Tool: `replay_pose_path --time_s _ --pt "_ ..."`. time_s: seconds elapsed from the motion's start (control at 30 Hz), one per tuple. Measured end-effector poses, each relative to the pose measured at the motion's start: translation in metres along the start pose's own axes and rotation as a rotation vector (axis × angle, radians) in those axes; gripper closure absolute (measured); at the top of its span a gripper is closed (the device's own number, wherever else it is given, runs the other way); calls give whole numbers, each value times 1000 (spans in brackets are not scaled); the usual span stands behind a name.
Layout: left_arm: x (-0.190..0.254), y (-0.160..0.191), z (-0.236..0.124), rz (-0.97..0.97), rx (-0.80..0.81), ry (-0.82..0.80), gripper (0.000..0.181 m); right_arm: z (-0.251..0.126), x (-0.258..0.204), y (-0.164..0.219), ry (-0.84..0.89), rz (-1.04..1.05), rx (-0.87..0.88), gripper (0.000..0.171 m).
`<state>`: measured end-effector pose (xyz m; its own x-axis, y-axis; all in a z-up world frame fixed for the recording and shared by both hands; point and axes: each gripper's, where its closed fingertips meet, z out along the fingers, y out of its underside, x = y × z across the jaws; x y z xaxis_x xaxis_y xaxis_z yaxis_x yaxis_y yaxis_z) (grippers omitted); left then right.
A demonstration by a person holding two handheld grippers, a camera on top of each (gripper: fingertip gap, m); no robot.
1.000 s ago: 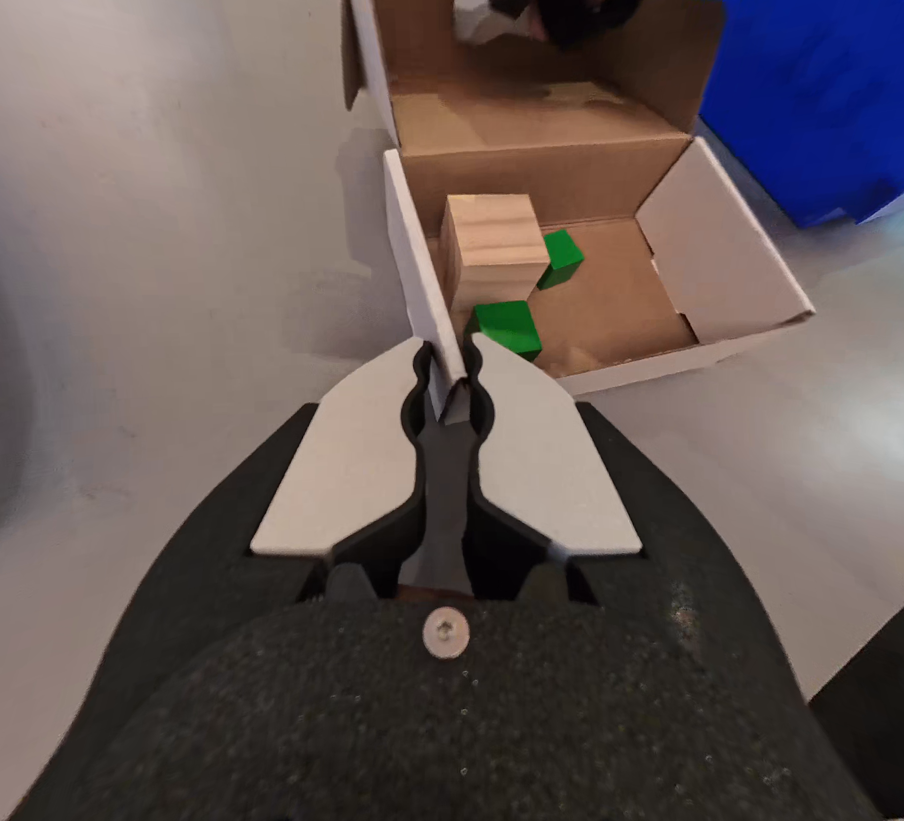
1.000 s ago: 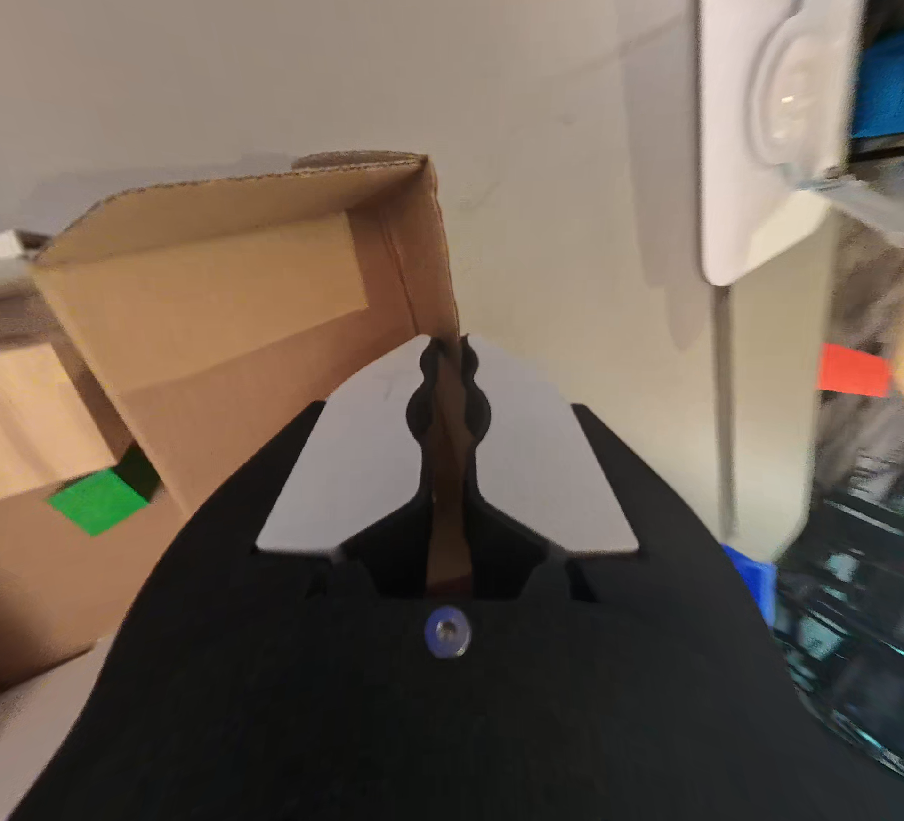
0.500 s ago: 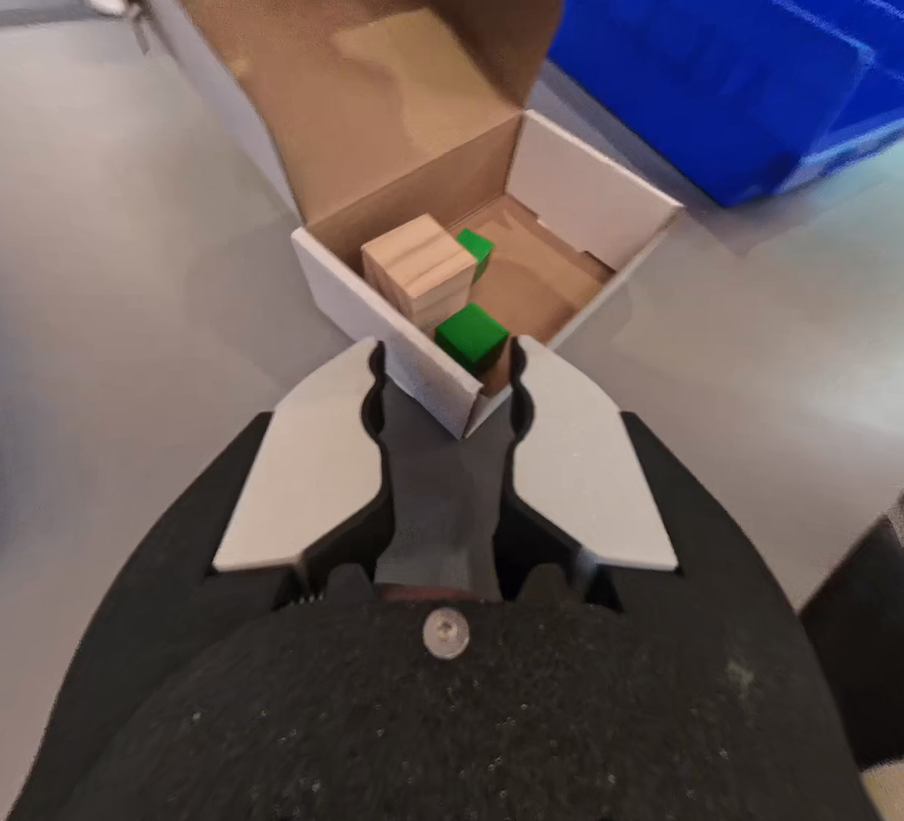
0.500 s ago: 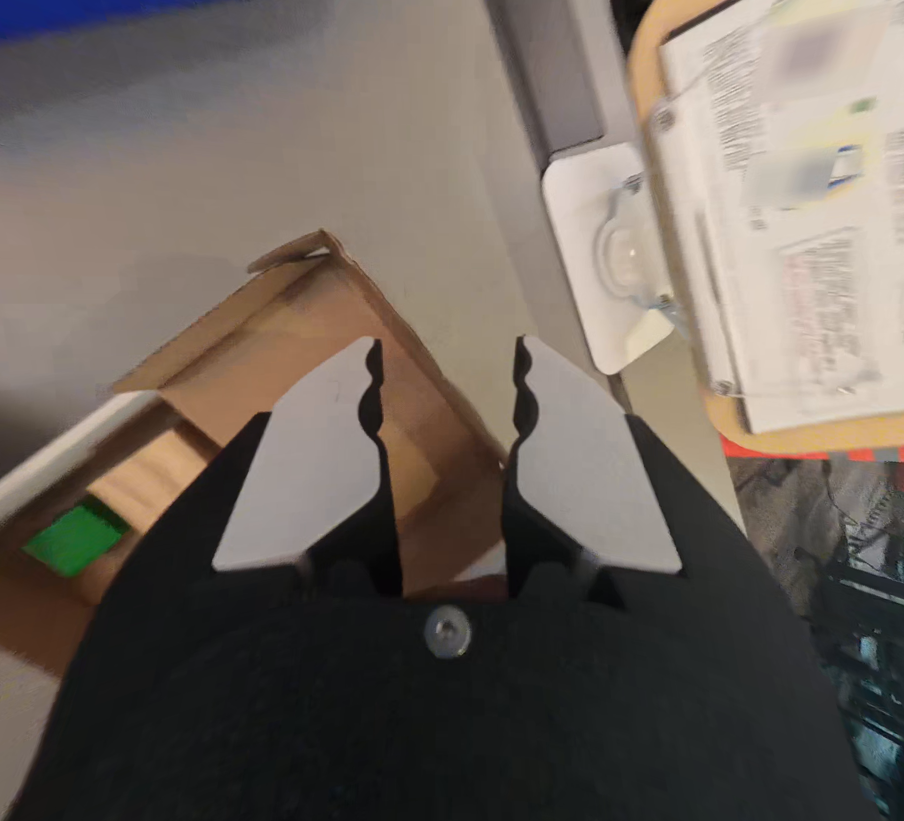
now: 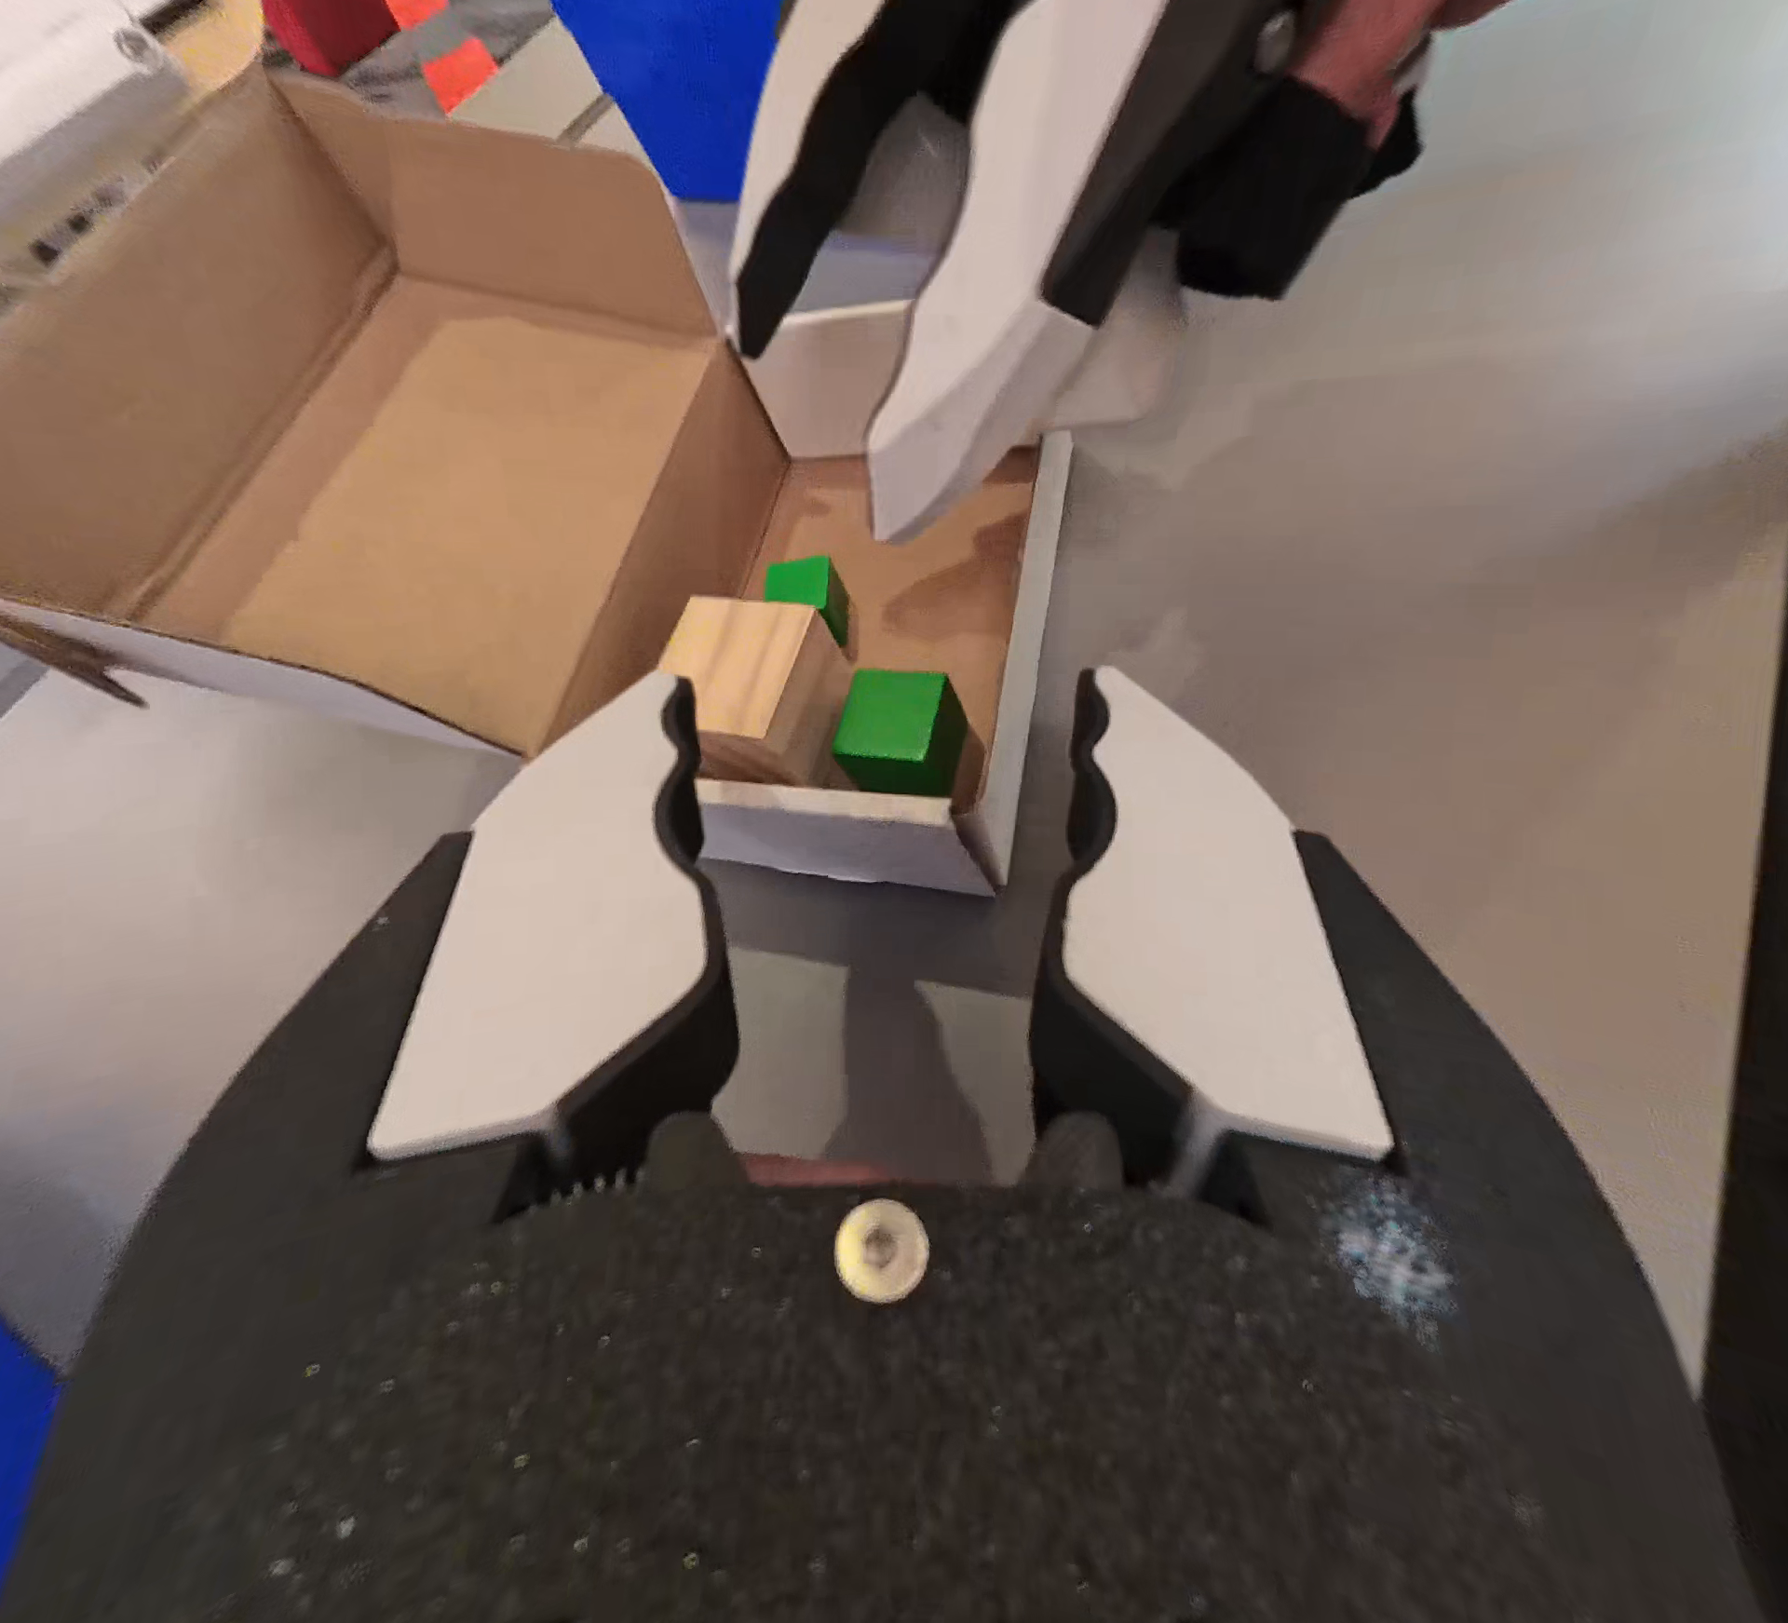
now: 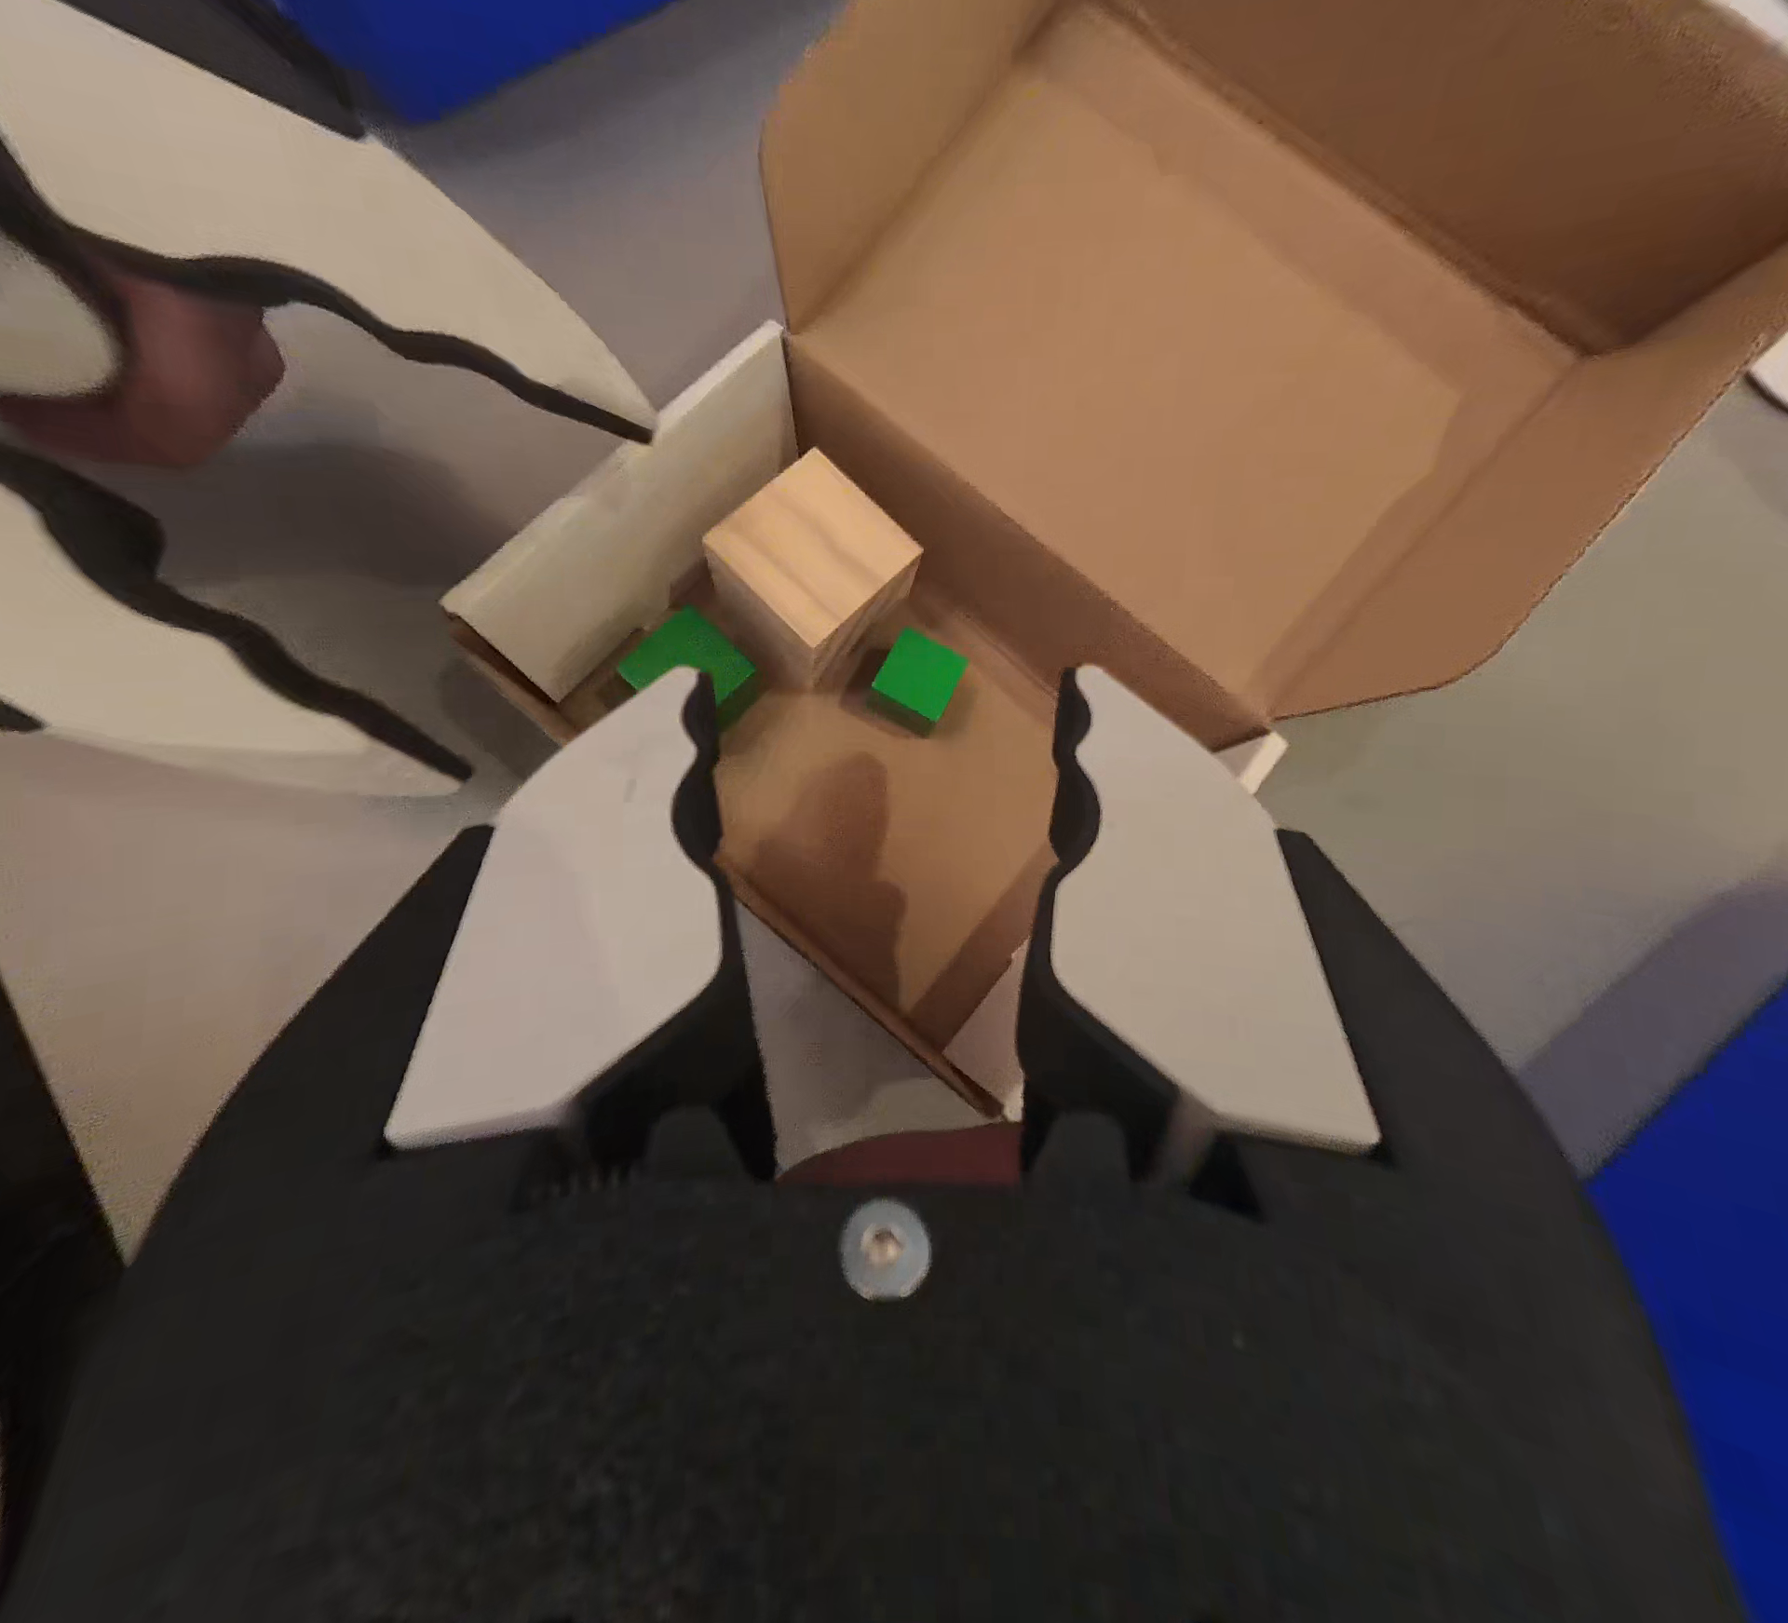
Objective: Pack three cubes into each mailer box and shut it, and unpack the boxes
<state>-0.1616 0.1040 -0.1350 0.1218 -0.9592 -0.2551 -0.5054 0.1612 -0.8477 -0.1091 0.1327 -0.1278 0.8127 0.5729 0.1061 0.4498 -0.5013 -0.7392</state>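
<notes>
- The box (image 5: pixel 1021 657) stood open on the grey table (image 5: pixel 1451 609), its lid (image 5: pixel 406 454) folded back toward 10 o'clock in the left wrist view, with three cubes inside; the step in hand looked like unpacking
- The left tongs (image 5: pixel 880 735) were spread wide and held nothing, hovering just short of the box's near wall at 12 o'clock
- The wooden cube (image 5: pixel 750 687) sat at about 11 o'clock from them, a green cube (image 5: pixel 895 740) almost dead ahead beside it, a second green cube (image 5: pixel 808 590) behind
- The right tongs (image 6: pixel 876 730) were also spread and empty, poised over the box floor; in their view the wooden cube lay at 12 o'clock, one green cube at 11, close by the left finger (image 6: pixel 600 851), the other at 12 to 1
- To do it well, I judged one pair should drop straight down around a single cube, square to its faces, clear of the walls and of the other pair, starting with the tall wooden one
</notes>
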Motion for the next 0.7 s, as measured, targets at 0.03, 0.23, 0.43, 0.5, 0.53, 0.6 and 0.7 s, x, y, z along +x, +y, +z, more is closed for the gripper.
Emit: replay_pose_path --time_s 0.03,0.23,0.43,0.5,0.53,0.6,0.7 --pt "0 5 2 -17 -17 5 111 0 -2 0 3 2 34 105" --pt "-2 21 10 3 -70 -15 118 6 -8 7 -55 86 16 97" --pt "-3 22 11 12 -59 -47 121 9 7 6 -54 -12 -163 105" --pt "-2 23 11 10 -57 -47 122 15 11 8 -77 -86 -253 115" --pt "-1 23 11 18 -54 -52 122 18 9 9 -117 -160 -286 119" --pt "-1 22 12 44 -55 -64 123 25 4 12 -193 -384 -321 109" --pt "0 22 14 77 -61 -71 124 32 8 19 -270 -589 -402 119"
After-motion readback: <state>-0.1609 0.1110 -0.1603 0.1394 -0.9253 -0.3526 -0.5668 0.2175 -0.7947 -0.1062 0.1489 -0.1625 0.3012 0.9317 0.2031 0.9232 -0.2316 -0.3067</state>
